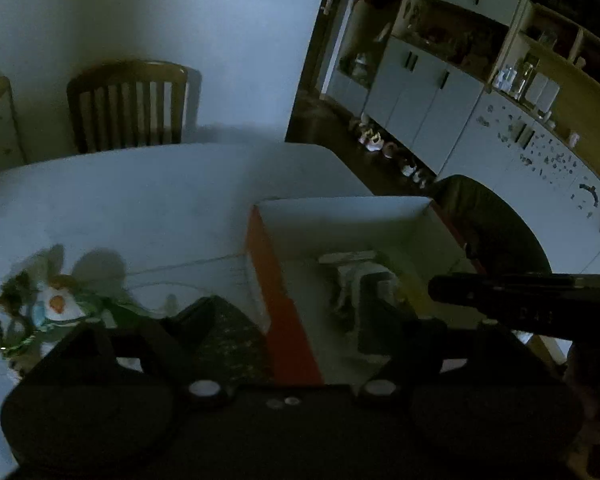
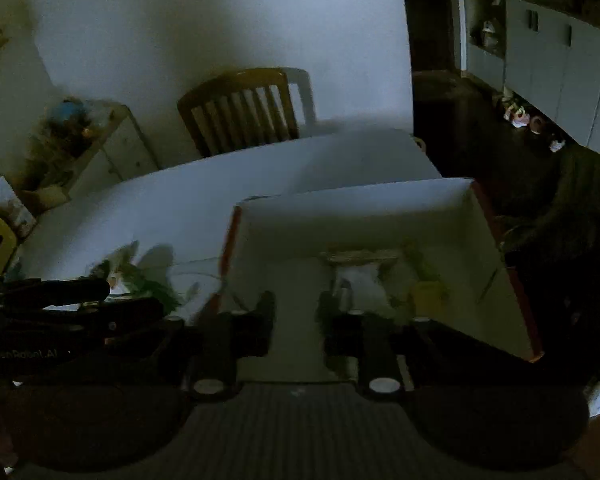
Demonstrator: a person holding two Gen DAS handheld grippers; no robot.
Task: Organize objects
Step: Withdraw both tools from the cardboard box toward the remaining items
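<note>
The right claw [image 2: 296, 316] hangs over the box [image 2: 356, 204] at the desk's [image 2: 260, 168] right edge, fingers apart, gripping nothing. The left claw [image 1: 300, 320] straddles the box's left wall, also apart. A toy [image 1: 56, 304] lies left of the box.

both views are dim with a bluish cast. the white wall [image 1: 160, 20] and table [image 1: 140, 192] catch the most light, while the far-right room sinks into dark. the toy [image 1: 56, 300] casts a soft shadow and looks smeared. straight lines bow at the edges.
</note>
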